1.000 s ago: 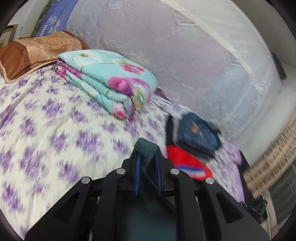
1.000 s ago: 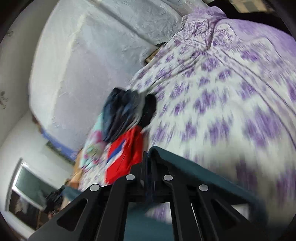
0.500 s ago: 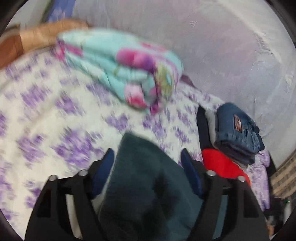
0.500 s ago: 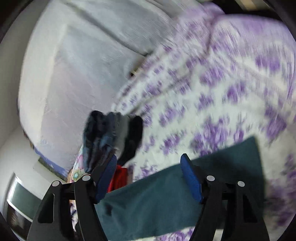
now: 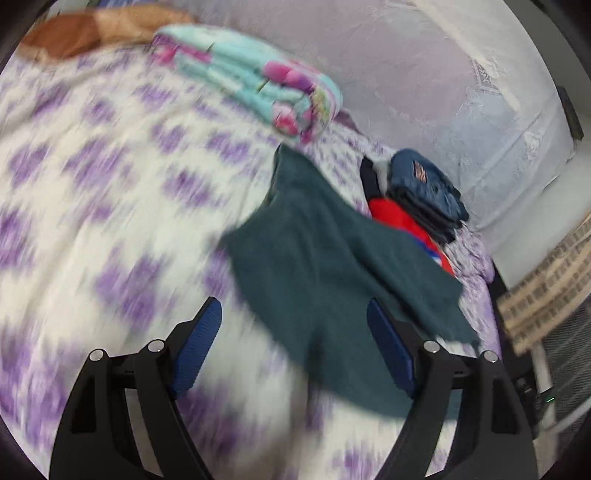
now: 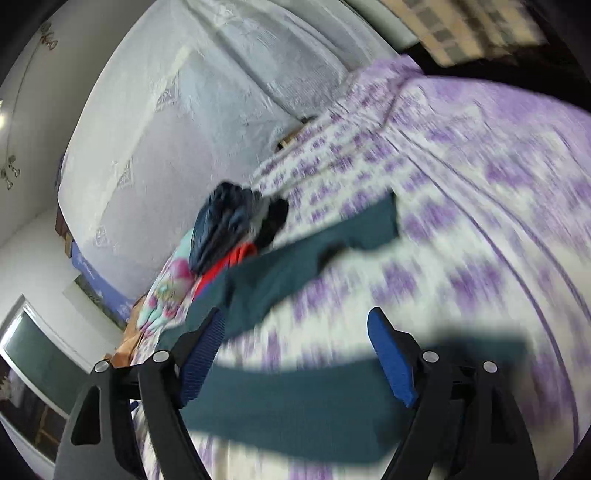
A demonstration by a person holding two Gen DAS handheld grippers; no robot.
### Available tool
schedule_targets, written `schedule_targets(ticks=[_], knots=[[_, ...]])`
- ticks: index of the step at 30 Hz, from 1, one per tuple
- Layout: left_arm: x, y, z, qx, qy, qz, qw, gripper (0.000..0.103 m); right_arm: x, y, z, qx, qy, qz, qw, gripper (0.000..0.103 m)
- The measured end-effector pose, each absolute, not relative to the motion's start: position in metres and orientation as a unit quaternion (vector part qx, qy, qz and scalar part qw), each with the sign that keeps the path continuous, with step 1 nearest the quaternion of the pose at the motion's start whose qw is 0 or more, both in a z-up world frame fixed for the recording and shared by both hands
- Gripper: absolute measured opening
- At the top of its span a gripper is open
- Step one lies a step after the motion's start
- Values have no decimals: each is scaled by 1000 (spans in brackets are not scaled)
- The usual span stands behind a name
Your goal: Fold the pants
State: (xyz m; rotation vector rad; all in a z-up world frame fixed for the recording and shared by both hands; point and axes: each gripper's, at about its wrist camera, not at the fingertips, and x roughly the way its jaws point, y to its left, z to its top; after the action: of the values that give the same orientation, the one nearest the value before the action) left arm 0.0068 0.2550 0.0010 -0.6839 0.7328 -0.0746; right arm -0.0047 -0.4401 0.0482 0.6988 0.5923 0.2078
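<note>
The dark teal pants [image 5: 332,266] lie spread on the purple-flowered bedsheet [image 5: 110,206]. My left gripper [image 5: 295,332] is open and empty, a little above the near part of the pants. In the right wrist view the pants [image 6: 306,391] show as two teal strips, one under the fingers and one [image 6: 332,243] farther out. My right gripper [image 6: 295,339] is open and empty above them. Both views are blurred by motion.
A folded floral quilt [image 5: 251,85] and a brown pillow [image 5: 92,33] lie at the back of the bed. A stack of folded jeans [image 5: 424,184] and a red garment [image 5: 402,221] sits right of the pants. White netting [image 5: 424,74] hangs behind.
Both grippers were shut on the pants a second ago, then opened and let them drop onto the bed. Both have since pulled back and the pants lie spread out.
</note>
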Motion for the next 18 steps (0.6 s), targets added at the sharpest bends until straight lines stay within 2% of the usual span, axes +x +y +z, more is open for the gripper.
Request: schedule_targets(ticks=[6,9,13,14,16,17,18], knots=[[13,255,-11,-362,372,-46,853,80,-66,-455,16,406,322,106,849,80],[37,249,-15,-350,373,-30,858,85,-86,-454,10,403,335,93,846,80],[61,249,-16,-343,363,-8,866,84,-98,-449,7,412,352,102,834,80],[62,252,-16,-352,357,-1,865,81,-99,-449,4,419,359,106,827,80],[60,257,-18,-354,352,15,866,57,-99,-447,-3,423,373,109,819,80],[59,259,-19,-353,350,18,868,50,-97,-446,-4,415,379,107,820,80],[57,262,-22,-353,348,20,868,36,-92,-446,-6,413,382,101,820,80]])
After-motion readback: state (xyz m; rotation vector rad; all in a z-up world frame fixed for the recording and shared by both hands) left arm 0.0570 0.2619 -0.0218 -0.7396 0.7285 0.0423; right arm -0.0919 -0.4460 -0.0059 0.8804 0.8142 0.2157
